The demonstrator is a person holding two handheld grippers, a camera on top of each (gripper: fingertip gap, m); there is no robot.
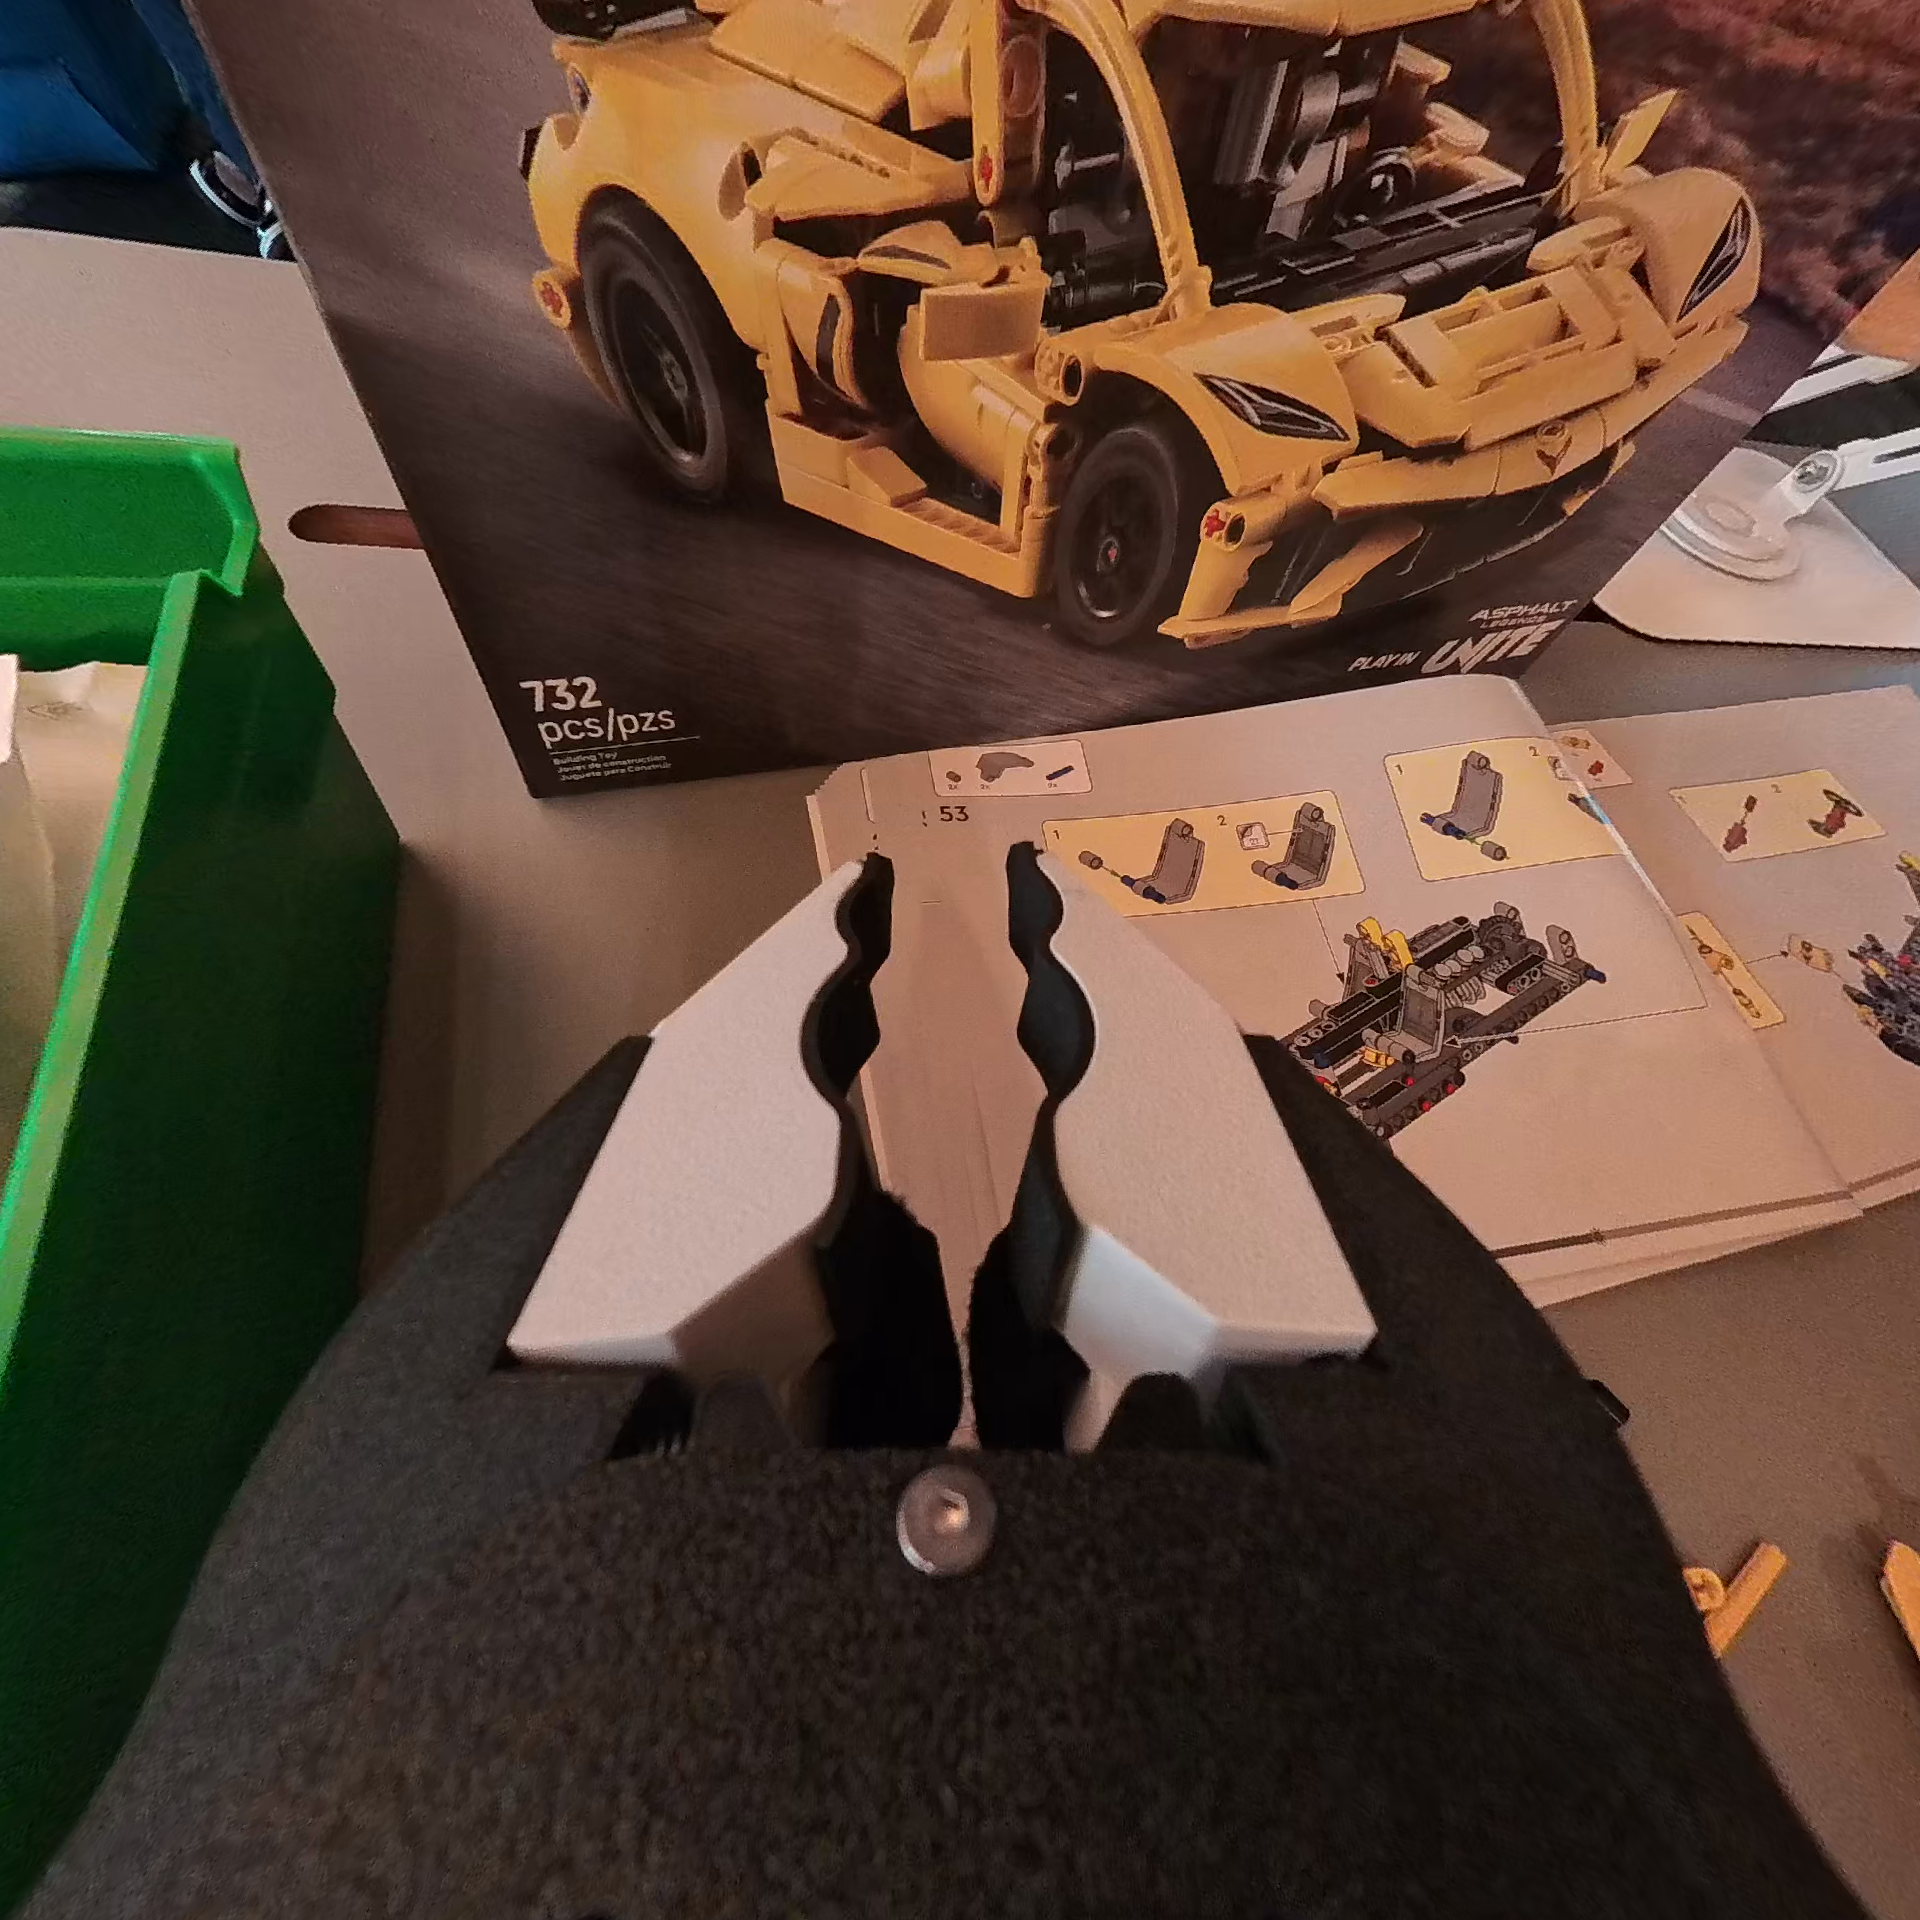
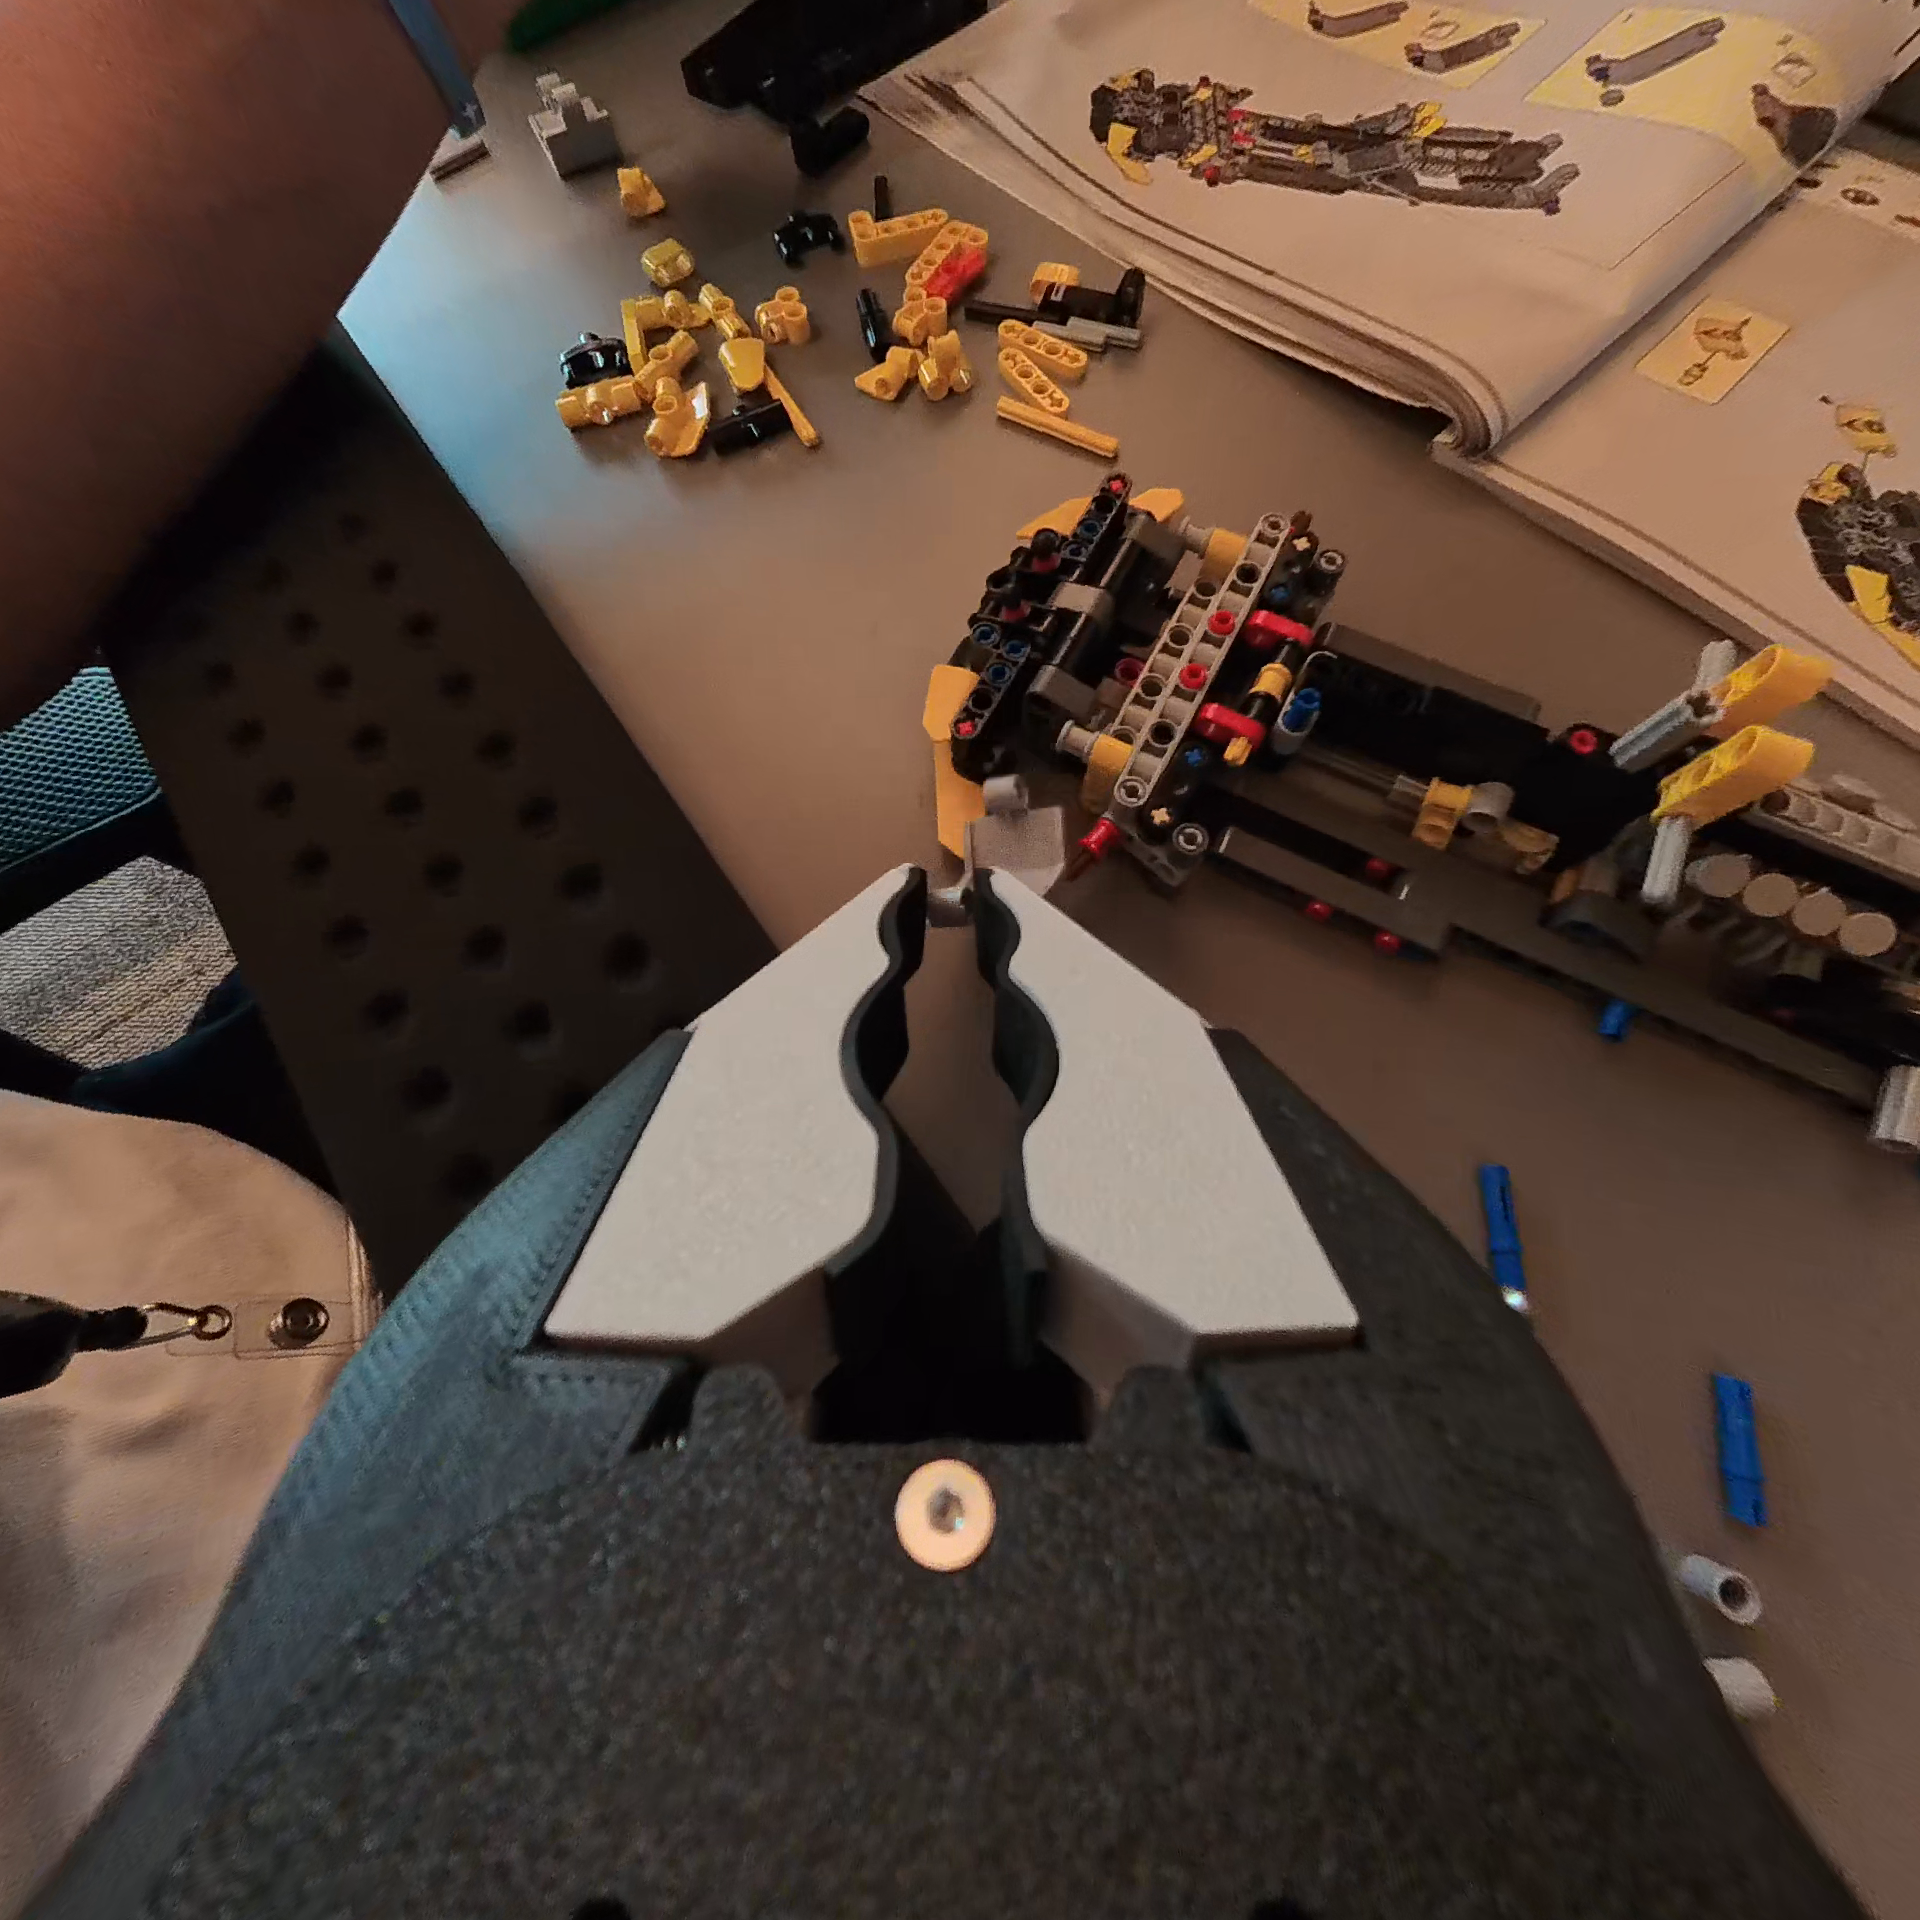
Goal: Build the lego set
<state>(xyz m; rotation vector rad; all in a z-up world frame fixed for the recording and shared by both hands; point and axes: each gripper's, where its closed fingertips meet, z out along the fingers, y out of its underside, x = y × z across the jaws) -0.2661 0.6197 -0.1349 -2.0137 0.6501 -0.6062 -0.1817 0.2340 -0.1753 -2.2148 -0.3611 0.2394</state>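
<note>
In the right wrist view my right gripper [image 2: 951, 891] is shut on a small light grey piece [image 2: 1023, 840]. It holds the piece just off the near left corner of the partly built black, grey and yellow car chassis [image 2: 1247, 707], which lies on the table. A pile of loose yellow and black pieces [image 2: 790, 343] lies beyond it. In the left wrist view my left gripper [image 1: 951, 862] is open and empty. It hovers over the left page of the open instruction booklet [image 1: 1351, 997].
The set's box [image 1: 987, 364] stands behind the booklet, and a green bin [image 1: 197, 935] is at the left. Yellow pieces [image 1: 1735, 1600] lie at the lower right. Blue pins [image 2: 1737, 1449] and white bushes [image 2: 1720, 1584] lie right of my right gripper. A person's arm [image 2: 187, 260] and a perforated dark panel [image 2: 395, 831] are at the left. Spacing between my two grippers at the tips: around 40 cm.
</note>
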